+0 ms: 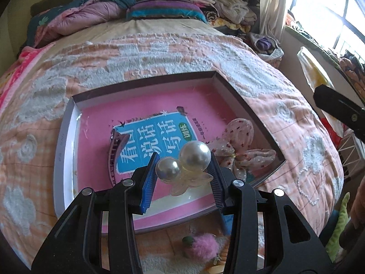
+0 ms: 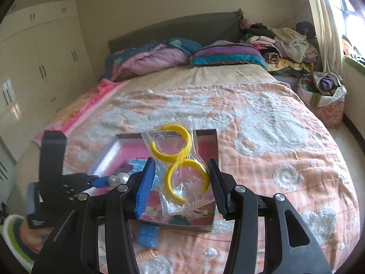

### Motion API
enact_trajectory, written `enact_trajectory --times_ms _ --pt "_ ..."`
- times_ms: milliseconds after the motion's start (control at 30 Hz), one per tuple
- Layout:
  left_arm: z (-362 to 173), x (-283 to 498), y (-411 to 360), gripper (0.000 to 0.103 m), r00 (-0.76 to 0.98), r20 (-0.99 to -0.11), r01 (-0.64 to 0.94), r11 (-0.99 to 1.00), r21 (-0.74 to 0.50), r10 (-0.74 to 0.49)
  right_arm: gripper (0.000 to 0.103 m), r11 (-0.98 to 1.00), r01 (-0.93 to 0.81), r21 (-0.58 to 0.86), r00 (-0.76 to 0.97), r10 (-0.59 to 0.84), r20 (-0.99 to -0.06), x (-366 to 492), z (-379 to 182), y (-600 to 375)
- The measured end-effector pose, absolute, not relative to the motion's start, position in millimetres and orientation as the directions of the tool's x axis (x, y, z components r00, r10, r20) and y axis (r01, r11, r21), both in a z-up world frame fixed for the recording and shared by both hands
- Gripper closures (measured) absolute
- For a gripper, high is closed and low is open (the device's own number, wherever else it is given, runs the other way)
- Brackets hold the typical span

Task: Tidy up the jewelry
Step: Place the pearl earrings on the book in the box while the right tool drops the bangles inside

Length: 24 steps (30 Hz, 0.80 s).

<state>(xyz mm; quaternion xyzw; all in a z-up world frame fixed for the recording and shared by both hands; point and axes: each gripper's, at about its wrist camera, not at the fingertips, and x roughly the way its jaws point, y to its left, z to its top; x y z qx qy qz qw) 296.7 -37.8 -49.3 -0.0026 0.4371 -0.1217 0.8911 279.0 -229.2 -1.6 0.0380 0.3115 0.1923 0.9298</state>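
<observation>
Left gripper (image 1: 183, 169), blue-padded jaws clamped on a pearl hair clip (image 1: 186, 165) with two large pearls and a translucent flower base, held above a shallow box (image 1: 68, 123) on the bed (image 1: 296, 118). The box floor shows a pink book cover (image 1: 141, 118); on it lie a dark pink claw clip (image 1: 115, 150) and a dotted fabric bow (image 1: 241, 146). Right gripper (image 2: 180, 178), jaws closed against a clear plastic bag (image 2: 180, 166) containing two yellow hoop earrings (image 2: 173, 143), held over the same box (image 2: 205, 137). A pink fluffy item (image 1: 200, 245) lies on the quilt nearer than the box.
</observation>
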Motion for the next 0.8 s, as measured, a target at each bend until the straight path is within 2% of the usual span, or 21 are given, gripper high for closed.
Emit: enact_trajectory --times_ms 667,767,800 --pt "-57 289 -15 0.065 0.573 -0.794 0.184 0.976 -0.117 -0.203 0.056 0.919 -0.324 0.225 0.621 0.386 -0.683 305 -54 -207" --pt "-55 287 -13 0.065 0.576 -0.791 0.179 0.976 -0.120 -0.203 0.051 0.926 -0.308 0.217 0.614 0.368 -0.699 308 -60 -205" --pt "-54 286 -13 0.065 0.577 -0.791 0.180 0.976 -0.120 -0.204 0.039 0.928 -0.302 0.218 0.618 0.365 -0.697 309 -60 -206"
